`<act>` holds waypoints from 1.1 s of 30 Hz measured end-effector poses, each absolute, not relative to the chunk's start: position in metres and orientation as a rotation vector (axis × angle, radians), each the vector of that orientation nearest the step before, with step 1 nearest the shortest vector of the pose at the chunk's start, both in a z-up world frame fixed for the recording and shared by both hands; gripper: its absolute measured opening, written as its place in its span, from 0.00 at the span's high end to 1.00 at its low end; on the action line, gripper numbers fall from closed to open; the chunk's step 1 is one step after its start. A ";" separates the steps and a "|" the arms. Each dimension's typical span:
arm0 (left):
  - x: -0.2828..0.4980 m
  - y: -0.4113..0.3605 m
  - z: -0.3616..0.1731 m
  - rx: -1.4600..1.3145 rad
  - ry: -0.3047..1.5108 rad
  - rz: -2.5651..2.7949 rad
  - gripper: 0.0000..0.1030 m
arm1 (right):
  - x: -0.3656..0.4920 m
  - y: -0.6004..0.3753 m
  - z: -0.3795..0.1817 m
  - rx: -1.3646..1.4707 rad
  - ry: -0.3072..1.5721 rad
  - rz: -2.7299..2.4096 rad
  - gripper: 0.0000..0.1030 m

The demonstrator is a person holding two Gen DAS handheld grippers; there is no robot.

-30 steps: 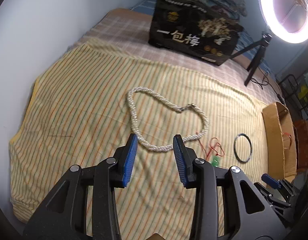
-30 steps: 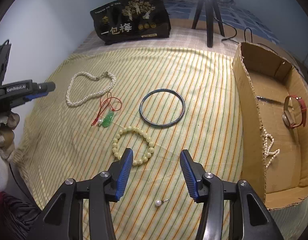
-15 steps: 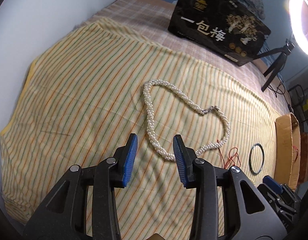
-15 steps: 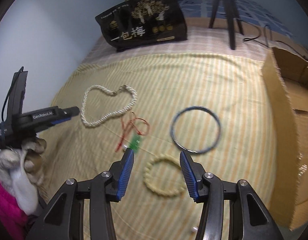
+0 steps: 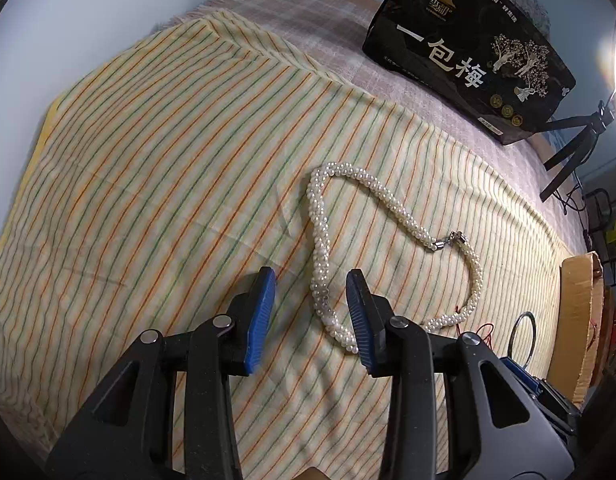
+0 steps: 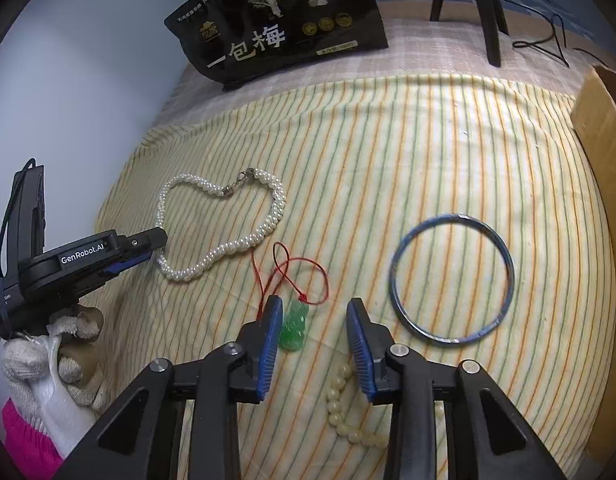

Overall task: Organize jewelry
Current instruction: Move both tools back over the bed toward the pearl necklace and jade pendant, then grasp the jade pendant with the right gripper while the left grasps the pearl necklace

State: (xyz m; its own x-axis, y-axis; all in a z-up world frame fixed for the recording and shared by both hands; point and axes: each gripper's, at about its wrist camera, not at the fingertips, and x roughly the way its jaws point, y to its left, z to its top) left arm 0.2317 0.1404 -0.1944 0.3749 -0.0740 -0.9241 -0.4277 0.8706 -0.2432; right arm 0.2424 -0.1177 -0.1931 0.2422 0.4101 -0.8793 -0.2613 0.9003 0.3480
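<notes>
A white pearl necklace (image 5: 320, 248) lies in a loop on the striped cloth (image 5: 156, 184); it also shows in the right wrist view (image 6: 264, 224). My left gripper (image 5: 310, 312) is open, its jaws on either side of the necklace's near strand, low over the cloth. It shows from the side in the right wrist view (image 6: 148, 246). My right gripper (image 6: 314, 342) is open over a green jade pendant (image 6: 295, 326) on a red cord (image 6: 300, 270). A cream bead bracelet (image 6: 344, 404) lies partly hidden under it. A blue bangle (image 6: 452, 278) lies to the right.
A black printed bag (image 6: 276, 20) stands at the back of the bed. A cardboard box (image 6: 604, 120) sits at the right edge, also visible in the left wrist view (image 5: 580, 312). A black tripod (image 6: 480, 4) and cable stand behind the cloth.
Both grippers have moved forward and lower. The left one has closed in on the pearl necklace; the right one has passed over the bead bracelet to the jade pendant.
</notes>
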 end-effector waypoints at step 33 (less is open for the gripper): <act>0.237 0.145 -0.193 -0.444 1.128 0.240 0.94 | 0.234 -0.099 -0.182 -0.059 1.141 0.448 0.93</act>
State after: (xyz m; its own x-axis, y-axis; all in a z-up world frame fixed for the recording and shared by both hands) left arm 0.2372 0.1449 -0.1928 0.4159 -0.0368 -0.9087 -0.4034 0.8880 -0.2206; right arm 0.2336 -0.0990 -0.1824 0.3386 0.3142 -0.8869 -0.3732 0.9102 0.1799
